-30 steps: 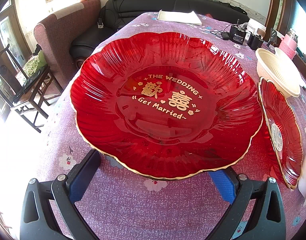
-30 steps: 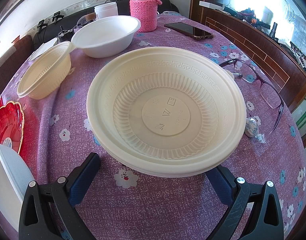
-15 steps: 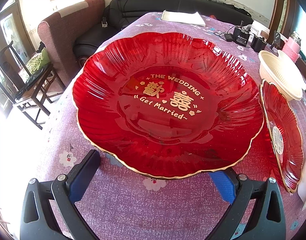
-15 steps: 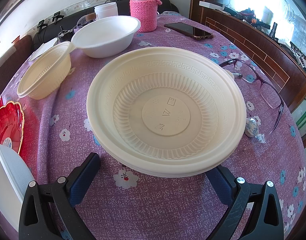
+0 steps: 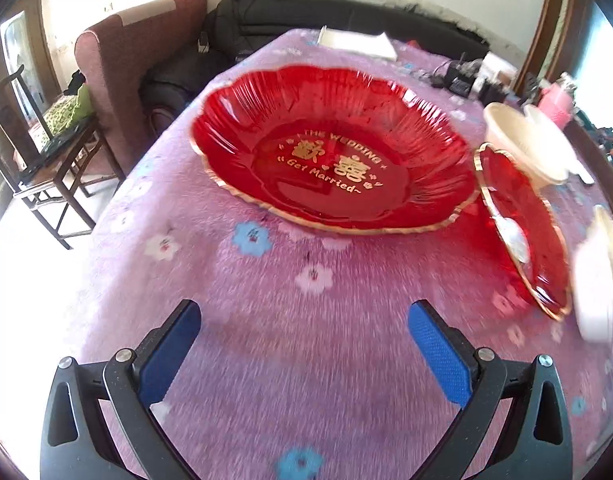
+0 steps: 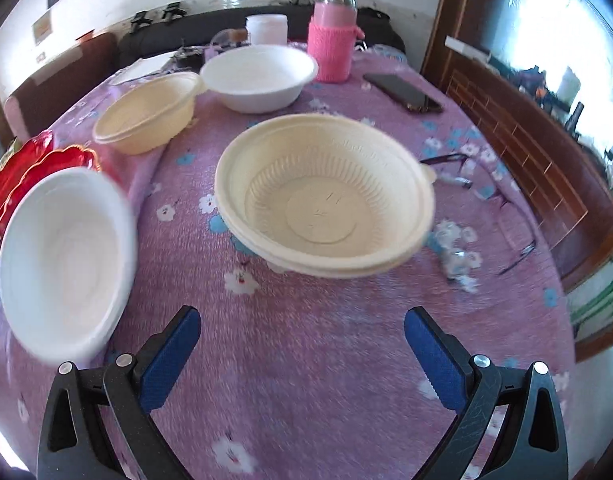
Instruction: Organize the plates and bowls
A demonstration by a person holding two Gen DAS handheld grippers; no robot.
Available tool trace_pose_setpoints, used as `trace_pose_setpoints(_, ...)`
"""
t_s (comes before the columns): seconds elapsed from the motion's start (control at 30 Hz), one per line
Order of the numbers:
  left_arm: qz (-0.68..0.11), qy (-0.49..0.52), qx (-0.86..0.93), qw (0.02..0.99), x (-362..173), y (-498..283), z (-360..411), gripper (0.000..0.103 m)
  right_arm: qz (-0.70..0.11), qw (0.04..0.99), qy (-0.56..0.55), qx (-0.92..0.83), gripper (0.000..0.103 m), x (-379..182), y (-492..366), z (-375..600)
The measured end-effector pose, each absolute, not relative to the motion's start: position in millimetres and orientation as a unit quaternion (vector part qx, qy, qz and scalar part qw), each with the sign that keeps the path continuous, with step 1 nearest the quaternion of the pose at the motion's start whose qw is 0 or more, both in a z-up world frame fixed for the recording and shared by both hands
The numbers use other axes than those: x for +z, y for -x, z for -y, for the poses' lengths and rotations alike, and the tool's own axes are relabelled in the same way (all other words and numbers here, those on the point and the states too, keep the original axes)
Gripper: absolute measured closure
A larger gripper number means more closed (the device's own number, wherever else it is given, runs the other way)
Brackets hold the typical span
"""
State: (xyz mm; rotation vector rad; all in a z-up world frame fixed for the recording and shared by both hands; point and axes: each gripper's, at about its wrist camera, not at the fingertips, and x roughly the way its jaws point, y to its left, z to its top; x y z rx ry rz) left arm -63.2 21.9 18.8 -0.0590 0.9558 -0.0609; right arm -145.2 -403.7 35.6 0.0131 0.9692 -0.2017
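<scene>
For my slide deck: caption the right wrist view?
Open right tool facing cream bowl on floral tablecloth.

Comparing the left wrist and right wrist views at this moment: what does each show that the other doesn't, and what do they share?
Only the left wrist view shows the inside of the large red wedding plate, the wooden chair and the open left gripper. Only the right wrist view shows the cream ribbed bowl, the phone, the glasses and the open right gripper. Both show the smaller red plate, the pink-sleeved bottle and the purple floral tablecloth.
</scene>
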Motion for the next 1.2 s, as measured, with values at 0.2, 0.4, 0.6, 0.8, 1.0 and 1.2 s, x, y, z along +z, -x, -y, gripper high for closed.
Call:
trace_pose_setpoints(0.2, -0.376, 0.061, -0.047, 0.923, 61, 97, -51, 0.000, -0.332, 0.940, 0.049, -0.059, 0.000, 104, 184, 376)
trace_pose_setpoints(0.4, -0.349, 0.077, -0.047, 0.933, 73, 113, -70, 0.000, -0.268, 0.956, 0.098, 0.065, 0.000, 134, 188, 304)
trace_pose_setpoints(0.6, -0.346, 0.070, -0.031, 0.935, 70, 121, -77, 0.000, -0.315, 0.931, 0.065, 0.170, 0.000, 139, 162, 251)
trace_pose_setpoints(0.8, -0.336, 0.037, -0.002, 0.941, 78, 116, -69, 0.000, -0.360, 0.905, 0.009, 0.227, 0.001, 146, 125, 226)
trace_pose_setpoints(1.0, -0.323, -0.009, 0.021, 0.946, 81, 110, -56, 0.011, -0.390, 0.890, -0.001, 0.238, 0.021, 146, 94, 210)
trace_pose_setpoints(1.2, -0.308, -0.017, 0.030, 0.951, 84, 110, -57, 0.027, -0.402, 0.884, 0.005, 0.238, 0.030, 142, 77, 194)
